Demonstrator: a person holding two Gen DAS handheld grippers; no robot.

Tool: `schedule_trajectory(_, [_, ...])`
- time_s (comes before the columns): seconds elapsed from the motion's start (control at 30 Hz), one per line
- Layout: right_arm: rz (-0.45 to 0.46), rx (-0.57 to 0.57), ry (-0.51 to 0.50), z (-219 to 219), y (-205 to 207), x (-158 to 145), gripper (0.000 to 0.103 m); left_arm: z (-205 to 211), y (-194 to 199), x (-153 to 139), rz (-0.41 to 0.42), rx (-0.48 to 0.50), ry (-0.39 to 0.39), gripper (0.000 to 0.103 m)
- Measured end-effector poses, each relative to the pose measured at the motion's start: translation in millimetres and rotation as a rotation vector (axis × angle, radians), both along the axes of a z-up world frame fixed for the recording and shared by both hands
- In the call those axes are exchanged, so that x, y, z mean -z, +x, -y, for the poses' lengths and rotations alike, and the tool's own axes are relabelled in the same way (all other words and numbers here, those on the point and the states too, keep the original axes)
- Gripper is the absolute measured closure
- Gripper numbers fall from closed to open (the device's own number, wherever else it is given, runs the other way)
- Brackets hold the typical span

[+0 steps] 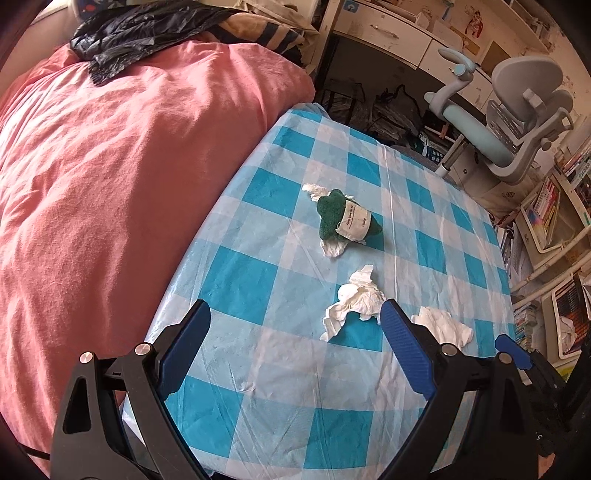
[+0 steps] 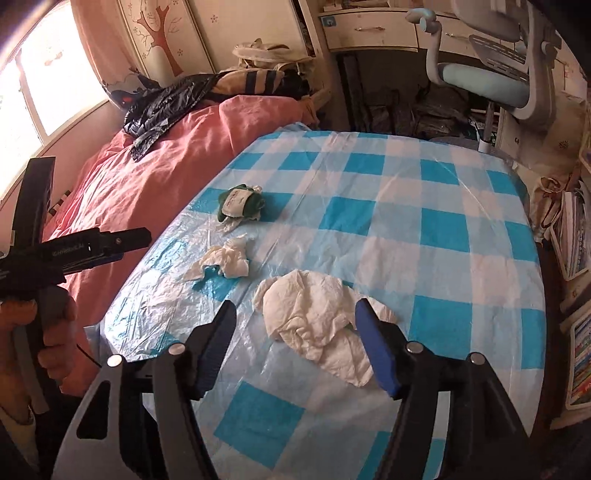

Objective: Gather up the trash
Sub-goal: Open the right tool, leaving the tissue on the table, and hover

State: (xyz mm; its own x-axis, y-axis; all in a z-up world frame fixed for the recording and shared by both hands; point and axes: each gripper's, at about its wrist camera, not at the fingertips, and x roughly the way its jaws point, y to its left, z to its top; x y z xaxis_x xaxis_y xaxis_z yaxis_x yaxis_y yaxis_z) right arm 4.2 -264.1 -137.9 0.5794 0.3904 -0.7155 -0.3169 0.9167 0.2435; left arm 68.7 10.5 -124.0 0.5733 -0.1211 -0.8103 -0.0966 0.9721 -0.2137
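Observation:
Crumpled white tissues lie on a blue-and-white checked tablecloth (image 1: 258, 369). The middle tissue (image 1: 356, 297) lies just ahead of my open, empty left gripper (image 1: 295, 310). A larger tissue (image 2: 314, 325) lies between the jaws of my open right gripper (image 2: 295, 310); it also shows in the left wrist view (image 1: 445, 325). A green cloth roll with a white label (image 1: 345, 219) rests on another tissue (image 1: 334, 247) farther back; it shows in the right wrist view too (image 2: 240, 205). The middle tissue (image 2: 225, 260) sits left of the right gripper.
A bed with a pink cover (image 1: 110, 184) borders the table's left side, with a black plastic bag (image 1: 140, 33) on it. A grey-blue desk chair (image 1: 517, 110) and white drawers (image 1: 388, 33) stand behind. Bookshelves (image 1: 554, 221) are at the right.

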Motion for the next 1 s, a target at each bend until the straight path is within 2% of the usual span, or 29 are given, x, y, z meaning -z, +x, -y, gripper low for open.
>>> schedule_trajectory(0.13, [0.059,0.011,0.003,-8.9,1.5,-6.1,0.029,11.7,-6.0,-6.6,0.038,0.030,0.082,0.013])
schedule_trajectory(0.43, [0.113,0.058,0.002,-17.7,8.0,-12.6,0.019,17.1,-10.0,-16.4,0.084,0.034,0.150,0.013])
schedule_trajectory(1.0, [0.075,0.131,0.033,-7.9,15.1,-3.2,0.015,29.2,-16.2,-30.2,0.162,0.028,0.278,0.009])
